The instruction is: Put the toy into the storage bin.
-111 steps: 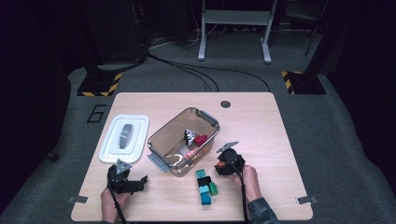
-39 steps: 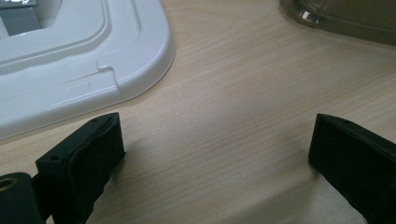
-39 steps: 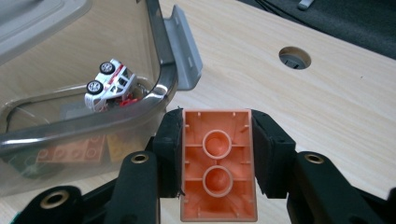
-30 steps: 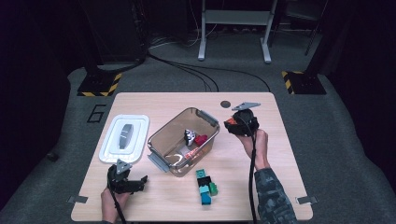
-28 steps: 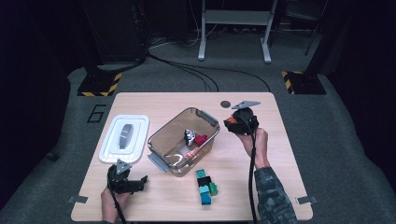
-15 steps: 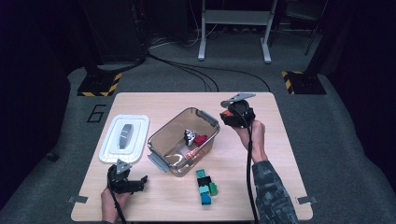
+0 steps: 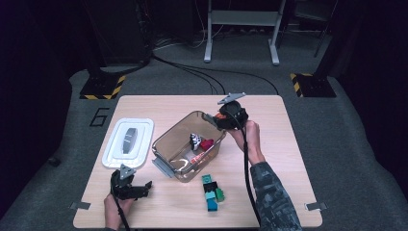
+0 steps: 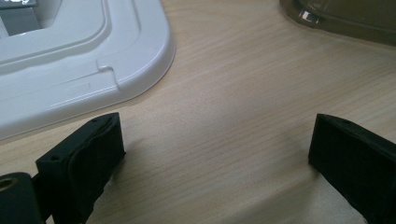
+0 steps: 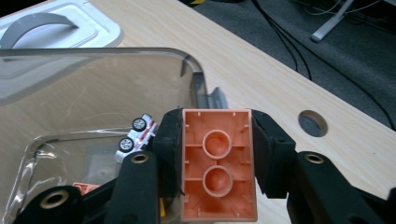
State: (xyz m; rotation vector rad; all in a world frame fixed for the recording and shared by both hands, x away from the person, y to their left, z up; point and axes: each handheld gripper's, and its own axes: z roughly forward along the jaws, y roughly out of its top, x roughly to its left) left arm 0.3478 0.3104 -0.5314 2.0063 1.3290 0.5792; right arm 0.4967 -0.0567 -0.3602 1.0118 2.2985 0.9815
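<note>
My right gripper (image 9: pixel 218 154) is shut on an orange brick (image 9: pixel 218 165), hollow underside toward the camera, held over the far right corner of the clear plastic box (image 9: pixel 84 70). In the high view that gripper (image 7: pixel 217 120) hangs at the box's (image 7: pixel 169 141) rim. Inside the box lie a small white toy car (image 9: pixel 136 133), a red piece (image 7: pixel 207 144) and an orange piece (image 9: pixel 84 188). My left gripper (image 7: pixel 137 187) rests open on the table near the front left, with bare wood between its fingers (image 8: pixel 88 158).
A white lid (image 7: pixel 129 142) with a grey handle lies left of the box; its corner (image 8: pixel 84 70) sits just beyond my left gripper. A stack of green, black and blue bricks (image 7: pixel 211 191) stands in front of the box. A round hole (image 9: pixel 313 122) pierces the table.
My right gripper has carried the orange brick from the front of the box up and to the left, to the box's far right corner. The left gripper has stayed still.
</note>
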